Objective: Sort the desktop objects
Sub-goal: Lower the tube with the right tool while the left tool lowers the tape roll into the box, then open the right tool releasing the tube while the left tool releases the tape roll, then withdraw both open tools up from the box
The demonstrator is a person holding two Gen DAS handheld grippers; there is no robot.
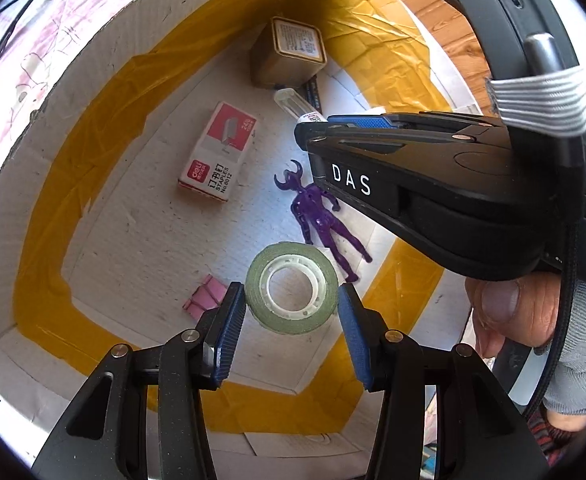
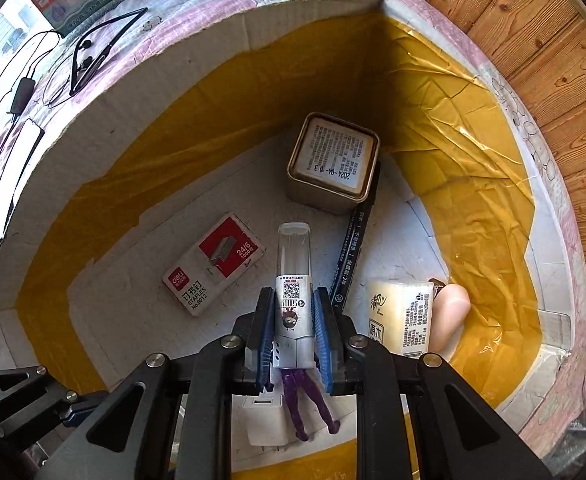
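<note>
Left wrist: cardboard box [image 1: 105,92] holds staples box [image 1: 219,152], tin [image 1: 287,56], purple figure [image 1: 319,216]; left tool [image 1: 291,312] pinches tape roll [image 1: 291,288], hole facing camera, above box floor; right wrist: right tool [image 2: 293,332], pointing down, pinches glue stick [image 2: 293,280], clear end toward tin [image 2: 333,162].

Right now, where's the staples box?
Both wrist views: the staples box lies flat on the carton floor, left of the metal tin and the purple figure.
</note>
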